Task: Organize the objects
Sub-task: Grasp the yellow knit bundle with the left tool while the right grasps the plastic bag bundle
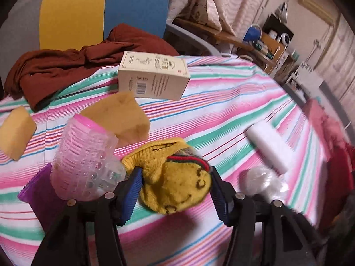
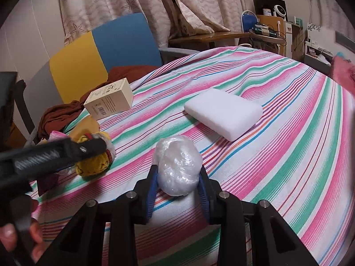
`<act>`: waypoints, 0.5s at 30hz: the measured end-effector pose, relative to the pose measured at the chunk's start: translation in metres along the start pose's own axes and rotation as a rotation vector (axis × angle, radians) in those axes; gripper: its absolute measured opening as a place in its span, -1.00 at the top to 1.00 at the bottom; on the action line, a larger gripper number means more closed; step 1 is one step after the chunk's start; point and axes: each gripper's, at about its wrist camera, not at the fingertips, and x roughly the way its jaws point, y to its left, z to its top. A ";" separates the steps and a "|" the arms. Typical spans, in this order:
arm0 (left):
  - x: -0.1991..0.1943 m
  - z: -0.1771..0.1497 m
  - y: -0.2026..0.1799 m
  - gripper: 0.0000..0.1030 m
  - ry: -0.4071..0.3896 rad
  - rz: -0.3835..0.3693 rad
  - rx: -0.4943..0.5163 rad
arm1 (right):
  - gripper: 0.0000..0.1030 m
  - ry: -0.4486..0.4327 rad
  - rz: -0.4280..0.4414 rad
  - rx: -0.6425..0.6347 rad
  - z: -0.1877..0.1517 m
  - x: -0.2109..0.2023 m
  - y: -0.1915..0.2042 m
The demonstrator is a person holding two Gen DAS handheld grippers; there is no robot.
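Seemingly gripped, yellow sock (image 1: 175, 184) sits between left tool (image 1: 175, 190) pads.

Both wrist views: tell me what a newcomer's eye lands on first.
The loud pink-and-green striped tablecloth fills both views. Next, the left gripper clamps a yellow sock bundle, and the right gripper clamps a clear plastic-wrapped ball, with a white foam block lying beyond it.
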 end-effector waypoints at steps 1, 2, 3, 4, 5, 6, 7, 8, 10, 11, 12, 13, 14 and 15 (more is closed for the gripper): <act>0.001 -0.003 0.002 -0.10 -0.017 -0.005 0.010 | 0.33 -0.001 -0.001 -0.001 0.000 -0.001 0.000; 0.000 -0.005 0.002 -0.08 -0.034 -0.007 0.023 | 0.33 -0.001 -0.001 -0.001 0.000 -0.001 0.000; 0.000 -0.008 0.002 -0.05 -0.050 -0.008 0.045 | 0.33 -0.002 -0.002 -0.002 0.000 -0.001 0.000; 0.000 -0.012 0.002 -0.04 -0.060 -0.011 0.072 | 0.33 -0.003 -0.002 -0.003 0.000 0.000 0.000; -0.001 -0.014 0.003 -0.02 -0.067 -0.021 0.082 | 0.33 -0.004 -0.004 -0.004 0.000 0.000 0.000; -0.003 -0.014 0.004 0.02 -0.072 -0.027 0.081 | 0.33 -0.004 -0.006 -0.006 -0.001 0.000 0.000; -0.004 -0.015 0.006 0.06 -0.076 -0.032 0.081 | 0.33 -0.005 -0.007 -0.008 -0.001 -0.001 0.000; -0.006 -0.017 0.007 0.07 -0.081 -0.039 0.084 | 0.33 -0.006 -0.012 -0.012 -0.001 -0.001 0.001; -0.011 -0.022 0.008 0.14 -0.096 -0.046 0.094 | 0.33 -0.006 -0.019 -0.019 -0.002 -0.001 0.002; -0.015 -0.025 0.008 0.14 -0.107 -0.042 0.103 | 0.34 -0.008 -0.022 -0.021 -0.002 -0.001 0.002; -0.019 -0.027 0.007 0.15 -0.118 -0.036 0.114 | 0.34 -0.013 -0.025 -0.021 -0.002 -0.002 0.002; -0.023 -0.030 0.005 0.15 -0.127 -0.032 0.126 | 0.35 -0.015 -0.026 -0.020 -0.002 -0.003 0.001; -0.027 -0.034 0.004 0.15 -0.139 -0.033 0.141 | 0.35 -0.015 -0.026 -0.019 -0.002 -0.003 0.001; -0.032 -0.037 0.002 0.15 -0.151 -0.036 0.161 | 0.36 -0.015 -0.026 -0.019 -0.002 -0.003 0.001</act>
